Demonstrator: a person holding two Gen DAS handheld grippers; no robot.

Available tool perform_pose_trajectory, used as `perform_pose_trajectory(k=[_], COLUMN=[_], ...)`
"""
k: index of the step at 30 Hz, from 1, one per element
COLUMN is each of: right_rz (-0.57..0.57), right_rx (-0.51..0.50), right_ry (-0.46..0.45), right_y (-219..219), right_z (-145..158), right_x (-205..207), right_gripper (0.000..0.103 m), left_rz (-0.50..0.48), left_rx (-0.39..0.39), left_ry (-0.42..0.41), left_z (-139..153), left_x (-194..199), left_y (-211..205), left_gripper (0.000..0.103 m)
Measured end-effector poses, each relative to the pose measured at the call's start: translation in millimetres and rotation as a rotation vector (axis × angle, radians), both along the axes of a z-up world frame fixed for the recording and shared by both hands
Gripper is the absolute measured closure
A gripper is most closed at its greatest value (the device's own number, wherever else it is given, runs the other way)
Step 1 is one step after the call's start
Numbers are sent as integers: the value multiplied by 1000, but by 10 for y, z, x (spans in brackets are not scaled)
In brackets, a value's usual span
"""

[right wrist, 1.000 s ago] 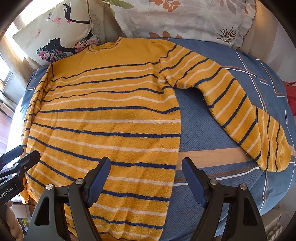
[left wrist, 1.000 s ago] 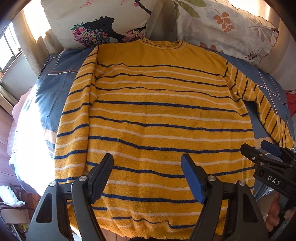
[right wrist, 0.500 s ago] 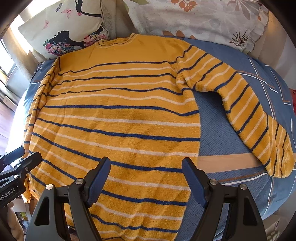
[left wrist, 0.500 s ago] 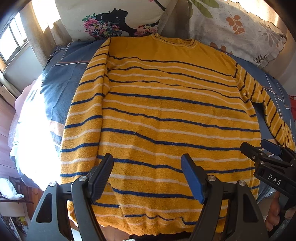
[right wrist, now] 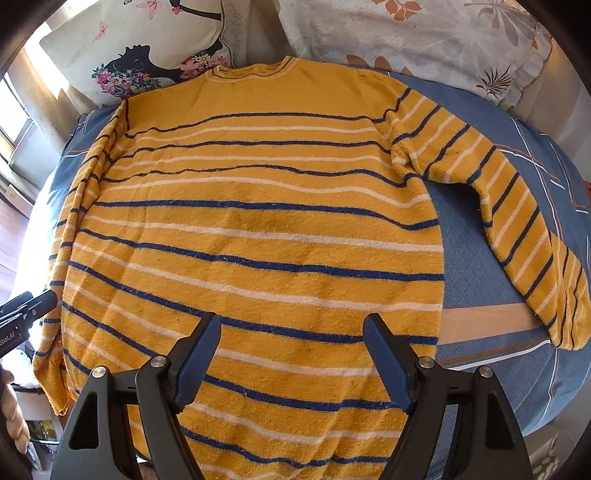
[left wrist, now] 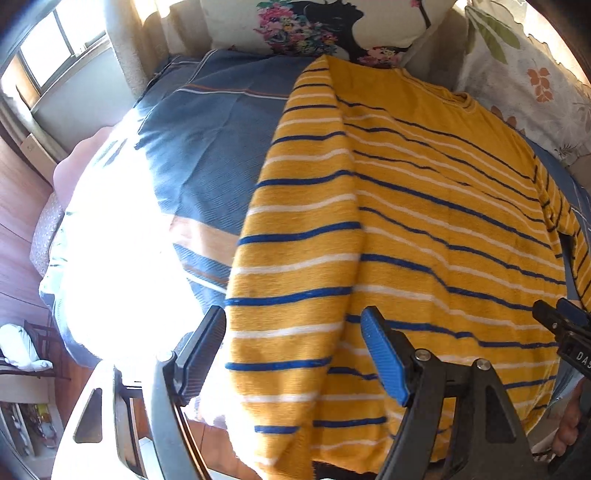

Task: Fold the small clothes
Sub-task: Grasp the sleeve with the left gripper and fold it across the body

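Observation:
A yellow sweater [right wrist: 258, 236] with blue and white stripes lies flat on the bed, collar toward the pillows. Its left sleeve [left wrist: 299, 236] lies folded along the body's left edge. Its right sleeve [right wrist: 517, 221] spreads out to the right on the blue cover. My left gripper [left wrist: 293, 354] is open, just above the lower part of the left sleeve. My right gripper [right wrist: 291, 358] is open and empty above the sweater's lower middle. The left gripper's tip also shows at the left edge of the right wrist view [right wrist: 26, 306].
The blue bedspread [left wrist: 199, 155] has an orange stripe [right wrist: 487, 321]. Patterned pillows [right wrist: 424, 33] stand behind the collar. A window [left wrist: 48, 55] and wooden floor [left wrist: 18, 229] lie to the left. Strong sunlight washes out the bed's left side [left wrist: 122, 266].
My left gripper has swung left, from over the sweater's lower body to over its left sleeve. My right gripper has shifted left toward the sweater's middle. Both stay open.

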State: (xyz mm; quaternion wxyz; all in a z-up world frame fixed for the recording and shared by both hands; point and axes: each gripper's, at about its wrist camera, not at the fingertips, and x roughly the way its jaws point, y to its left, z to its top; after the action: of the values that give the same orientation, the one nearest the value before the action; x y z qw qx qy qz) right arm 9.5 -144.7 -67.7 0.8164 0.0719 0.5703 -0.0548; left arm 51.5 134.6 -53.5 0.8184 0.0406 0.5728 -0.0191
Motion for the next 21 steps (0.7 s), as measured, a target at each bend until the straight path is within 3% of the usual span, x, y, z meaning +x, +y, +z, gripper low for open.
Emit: perform_pose_trajectory(k=[5,7,8,9,12,16,19,21], right_rz=[9,12,13,13,7,-17,-33,-42], right_rx=[-2,-7,-11,-15,-25,-18,-12,-13], right_ry=[8,10,12,13,9,19,32,34], right_y=[119,171,195,216,261,276,293,316], right_z=[-34,-43,-45,-46,-38,-71,-115,-127], right_x=[40,60,71,83,106,154,177,185], right_gripper=[20,20,20,20,20,20,20,20], left_rz=[-34,-47,-48,-44,48,280,399,412], left_rx=[-4,24,66,80,105,183,110,54], left_ry=[46,66,59,49,16,0,12,-22], left_z=[-179,-240,-246,-224,-109,-34,16,107], left_x=[32,44,51,59,143,424,554,570], left_y=[59,10,2,24,361,1173,1656,1761], left_gripper=[31,71,75,89,91,90,83,83])
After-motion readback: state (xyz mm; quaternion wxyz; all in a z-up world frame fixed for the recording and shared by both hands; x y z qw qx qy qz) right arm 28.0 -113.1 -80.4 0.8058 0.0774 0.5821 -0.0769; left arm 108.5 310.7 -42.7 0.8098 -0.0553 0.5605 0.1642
